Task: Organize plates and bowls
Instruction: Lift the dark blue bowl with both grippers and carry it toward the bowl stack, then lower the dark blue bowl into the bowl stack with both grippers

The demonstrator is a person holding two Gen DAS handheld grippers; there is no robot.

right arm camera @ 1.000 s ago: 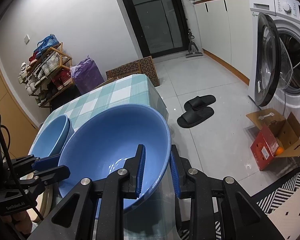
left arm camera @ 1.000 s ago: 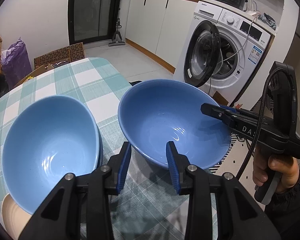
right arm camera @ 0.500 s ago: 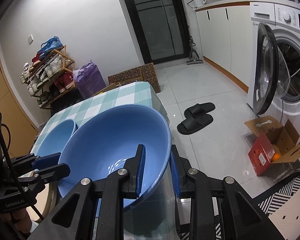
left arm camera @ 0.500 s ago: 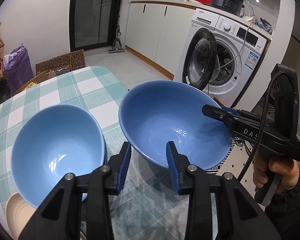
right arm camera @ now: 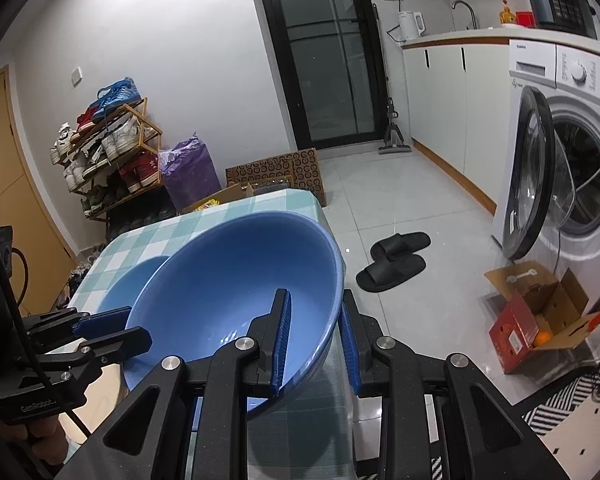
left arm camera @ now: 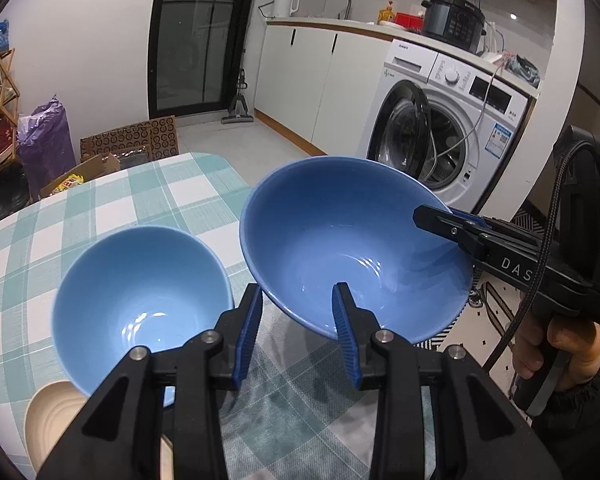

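My right gripper (right arm camera: 314, 336) is shut on the rim of a large blue bowl (right arm camera: 236, 280) and holds it tilted above the checked table (right arm camera: 236, 216). In the left wrist view the same bowl (left arm camera: 352, 248) hangs at centre with the right gripper (left arm camera: 440, 216) on its right rim. My left gripper (left arm camera: 296, 320) is open and empty, just in front of that bowl's near side. A second, lighter blue bowl (left arm camera: 140, 296) sits on the table to the left, on a cream plate (left arm camera: 48, 424). It also shows in the right wrist view (right arm camera: 128, 288).
The table edge (left arm camera: 236, 176) drops off to a tiled floor on the right. A washing machine (left arm camera: 452, 128) with its door open stands behind. Black slippers (right arm camera: 396, 260) and an open cardboard box (right arm camera: 540, 320) lie on the floor. A shoe rack (right arm camera: 108, 152) stands far left.
The right gripper has lifted the large blue bowl higher above the table. The left gripper has risen and drawn back, so the lighter bowl looks smaller and lower.
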